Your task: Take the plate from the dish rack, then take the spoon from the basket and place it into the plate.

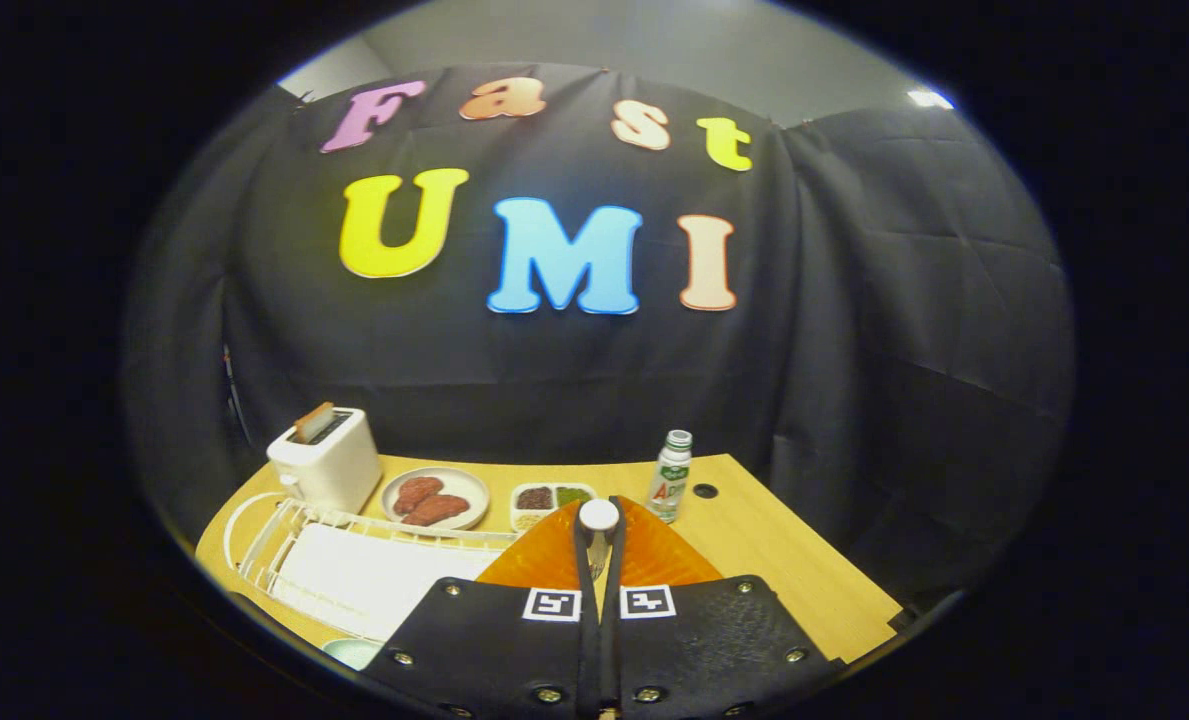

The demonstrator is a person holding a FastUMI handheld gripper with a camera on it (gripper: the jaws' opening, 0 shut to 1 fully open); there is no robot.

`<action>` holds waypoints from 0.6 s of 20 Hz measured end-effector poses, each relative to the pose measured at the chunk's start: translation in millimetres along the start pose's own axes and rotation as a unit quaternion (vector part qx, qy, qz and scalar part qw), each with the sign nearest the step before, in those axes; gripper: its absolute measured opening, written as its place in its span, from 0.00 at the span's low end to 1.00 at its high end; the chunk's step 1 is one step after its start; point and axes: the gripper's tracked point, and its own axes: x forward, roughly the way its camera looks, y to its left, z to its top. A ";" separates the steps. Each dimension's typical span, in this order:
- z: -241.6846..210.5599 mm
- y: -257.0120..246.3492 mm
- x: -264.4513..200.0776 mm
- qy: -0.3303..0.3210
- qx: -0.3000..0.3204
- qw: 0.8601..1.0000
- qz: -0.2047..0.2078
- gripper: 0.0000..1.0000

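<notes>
Orange plate (554,560) is sitting under the gripper (599,545), whose fingers are pinching a white-tipped spoon (599,516); behind it, a plate of meat (435,497).

1. Table (754,560): wood-look top, smooth, matt.
2. Dish rack (284,540): coated wire, glossy.
3. Toaster (326,462): smooth plastic, slight sheen.
4. Bottle (670,478): glossy plastic.
5. Booth wall (854,300): matt cloth, creased.
</notes>
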 end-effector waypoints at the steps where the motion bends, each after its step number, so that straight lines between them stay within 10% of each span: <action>1: -3.9 18.5 -8.8 0.002 -0.005 1.000 0.022 0.00; 12: -74.0 154.3 -92.9 0.059 -0.043 0.978 0.196 0.00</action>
